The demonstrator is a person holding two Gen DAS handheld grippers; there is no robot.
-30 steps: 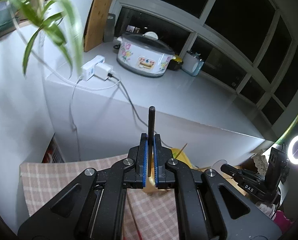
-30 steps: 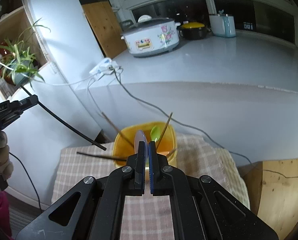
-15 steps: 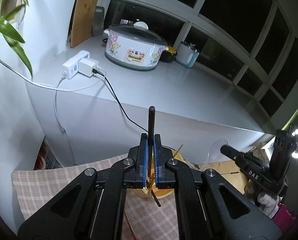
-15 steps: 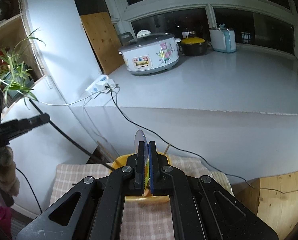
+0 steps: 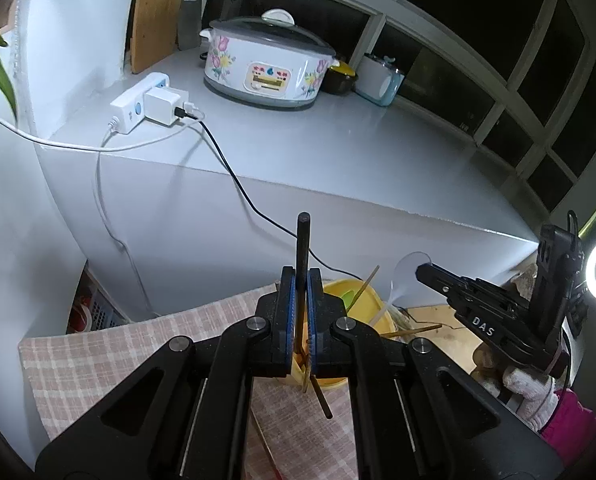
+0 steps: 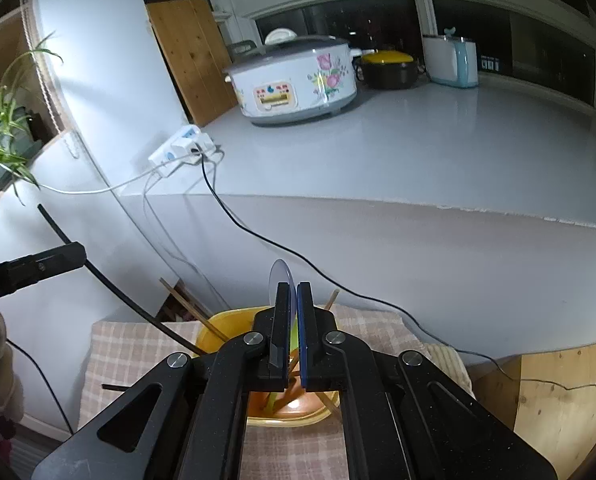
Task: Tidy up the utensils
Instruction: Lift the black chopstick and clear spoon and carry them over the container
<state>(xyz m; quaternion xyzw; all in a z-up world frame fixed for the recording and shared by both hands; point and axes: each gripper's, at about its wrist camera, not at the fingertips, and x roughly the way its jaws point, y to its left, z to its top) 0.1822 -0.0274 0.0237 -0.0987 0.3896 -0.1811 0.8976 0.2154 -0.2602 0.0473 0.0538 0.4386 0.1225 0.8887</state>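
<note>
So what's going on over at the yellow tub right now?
A person is sorting utensils with two handheld grippers. The left gripper is shut on a black chopstick, and the right gripper is shut on a clear plastic spoon. Both hang just over the yellow container on the checked cloth, which already holds wooden chopsticks and a green spoon.

The right gripper [image 6: 293,300] is clamped on a clear spoon [image 6: 279,276], whose bowl pokes up at 12 o'clock of the jaws. Just below sits a yellow tub [image 6: 234,320] with chopsticks [image 6: 186,298] leaning out toward 10 o'clock, on a checked cloth [image 6: 130,344]. At 9 o'clock the left gripper [image 6: 38,266] grips a black chopstick [image 6: 110,284]. A cooker [image 6: 294,80] stands at 12 o'clock on the counter [image 6: 438,152].
</note>
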